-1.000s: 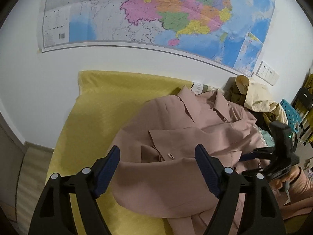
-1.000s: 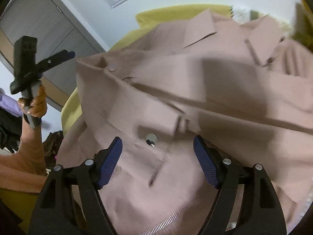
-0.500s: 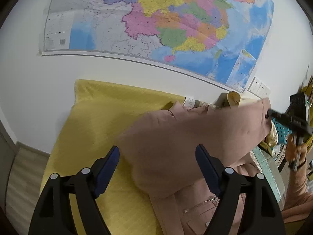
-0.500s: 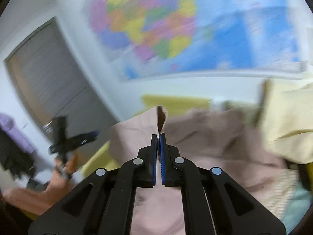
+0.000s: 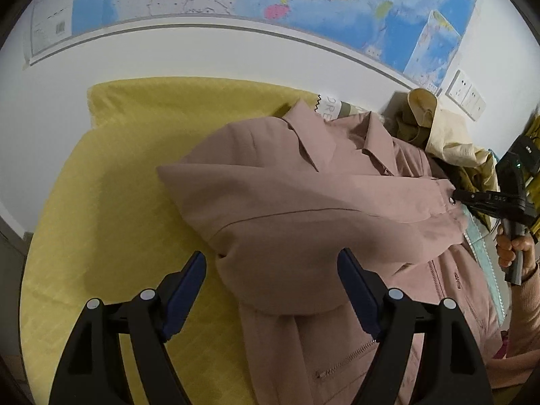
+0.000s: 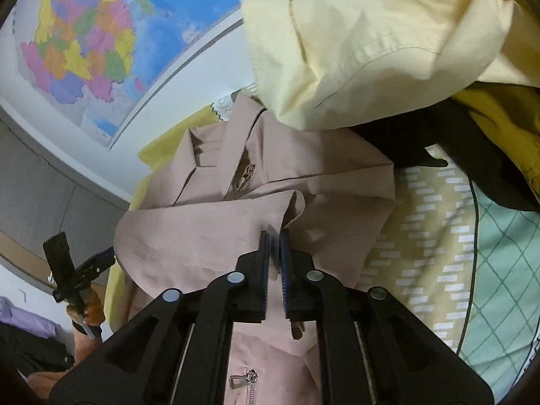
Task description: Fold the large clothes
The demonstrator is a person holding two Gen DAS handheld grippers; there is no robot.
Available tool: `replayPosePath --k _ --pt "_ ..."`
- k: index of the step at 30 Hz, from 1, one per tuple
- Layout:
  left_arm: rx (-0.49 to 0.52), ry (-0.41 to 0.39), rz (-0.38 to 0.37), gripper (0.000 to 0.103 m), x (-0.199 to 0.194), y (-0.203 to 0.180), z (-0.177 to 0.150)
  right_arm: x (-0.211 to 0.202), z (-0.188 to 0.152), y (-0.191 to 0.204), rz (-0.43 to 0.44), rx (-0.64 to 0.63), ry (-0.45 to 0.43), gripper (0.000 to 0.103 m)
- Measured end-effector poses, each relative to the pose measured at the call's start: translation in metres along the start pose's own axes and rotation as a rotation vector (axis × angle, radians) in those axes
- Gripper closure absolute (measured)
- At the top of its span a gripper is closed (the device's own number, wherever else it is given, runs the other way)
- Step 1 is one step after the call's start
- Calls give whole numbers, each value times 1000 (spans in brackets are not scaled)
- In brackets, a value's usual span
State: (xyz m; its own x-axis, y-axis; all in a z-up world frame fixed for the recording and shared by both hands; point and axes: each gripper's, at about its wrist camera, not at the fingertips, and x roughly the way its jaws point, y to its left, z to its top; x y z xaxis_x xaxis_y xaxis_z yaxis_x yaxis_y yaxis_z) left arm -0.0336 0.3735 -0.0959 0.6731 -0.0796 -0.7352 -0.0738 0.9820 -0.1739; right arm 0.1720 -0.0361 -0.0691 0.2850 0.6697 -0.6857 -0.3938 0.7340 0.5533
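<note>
Left wrist view, left to right. Yellow bedspread (image 5: pixel 111 182): covers the bed, lies left of and beneath the left jaw. Left gripper (image 5: pixel 271 290): jaws released and set wide, nothing between the pads; they hover above the lower fold of the garment. Pink jacket (image 5: pixel 303 209): spread on the bedspread, ahead of and between the jaws; collar toward the wall, a sleeve folded across the chest toward the right, front zip running down past the right jaw. Wall map (image 5: pixel 270 3): on the wall well beyond the jaws. Cream garment (image 5: pixel 449 135): heaped beyond the right jaw, beside the jacket's shoulder. Right gripper (image 5: pixel 455 199): far right of the jaws, its tips at the cuff end of the folded sleeve; the person's hand (image 5: pixel 513 246) grips its handle.

Right wrist view, left to right. Left gripper (image 6: pixel 108 256): far left of the jaws, held in a hand (image 6: pixel 89 310). Wall map (image 6: pixel 87 33): above and left. Pink jacket (image 6: pixel 256 202): directly ahead of the jaws, zipped collar uppermost. Right gripper (image 6: pixel 275 260): jaws have just been opening, now a narrow gap; the sleeve cuff lies just ahead of the tips and no cloth is plainly pinched. Cream garment (image 6: pixel 371 33): above and right of the jaws, overlapping the collar. Patterned bedding (image 6: pixel 438 222): right of the jaws.
</note>
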Motion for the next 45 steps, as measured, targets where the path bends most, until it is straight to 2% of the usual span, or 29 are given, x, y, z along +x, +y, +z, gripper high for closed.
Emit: replayPosePath --k 1,2,3,6,7,8,9,10,11,13,15,18,22,25,27,31,33,36,38,40,42,43,45 --pt "9 0 3 26 0 -2 0 -1 -2 2 1 -9 1 70" --pt "19 -1 8 26 1 -4 0 3 -4 9 3 -24 1 53" --pt "24 -2 17 26 3 -5 0 2 -5 15 -9 -45 -3 46" --pt "47 8 36 26 10 -10 0 5 -7 20 -57 -92 16 44" --pt "49 14 36 26 13 -11 1 8 -8 20 -59 -93 32 45" --pt "53 23 40 26 17 -11 1 12 -9 19 -60 -89 42 51" --pt "55 29 42 26 21 -12 1 16 -11 18 -68 -91 54 68" --pt "55 34 44 26 23 -13 1 22 -14 18 -91 -107 66 79" --pt "53 38 48 26 25 -13 1 23 -15 19 -100 -115 64 88" --pt "52 35 46 26 26 -13 2 20 -16 19 -120 -113 36 97" --pt "56 29 45 26 24 -15 1 3 -12 19 -127 -103 -45 97" --pt "74 25 58 26 24 -19 0 -11 -8 16 -162 -88 -109 99" --pt "72 45 87 26 34 -19 1 7 -11 1 -170 -51 -26 98" --pt "58 58 95 26 39 -15 -2 8 -15 -2 -169 -27 -21 86" --pt "54 59 94 26 37 -12 -4 1 -16 -1 -164 -21 -43 64" --pt "49 52 95 23 28 -8 -10 -20 -21 21 -191 -105 -113 59" --pt "42 57 79 20 24 -6 -17 -21 -22 32 -179 -149 -115 58" --pt "57 75 74 20 20 -6 -27 -9 -30 46 -168 -220 -81 57" --pt "66 84 72 20 19 -8 -34 7 -34 49 -180 -252 -29 57" --pt "62 96 57 20 18 -8 -41 24 -36 43 -222 -251 12 57" --pt "62 99 53 20 15 -9 -47 30 -35 36 -205 -218 21 57" --pt "62 101 56 20 14 -9 -50 29 -35 35 -199 -208 17 55" --pt "59 112 46 20 12 -9 -57 20 -34 34 -182 -189 6 38"
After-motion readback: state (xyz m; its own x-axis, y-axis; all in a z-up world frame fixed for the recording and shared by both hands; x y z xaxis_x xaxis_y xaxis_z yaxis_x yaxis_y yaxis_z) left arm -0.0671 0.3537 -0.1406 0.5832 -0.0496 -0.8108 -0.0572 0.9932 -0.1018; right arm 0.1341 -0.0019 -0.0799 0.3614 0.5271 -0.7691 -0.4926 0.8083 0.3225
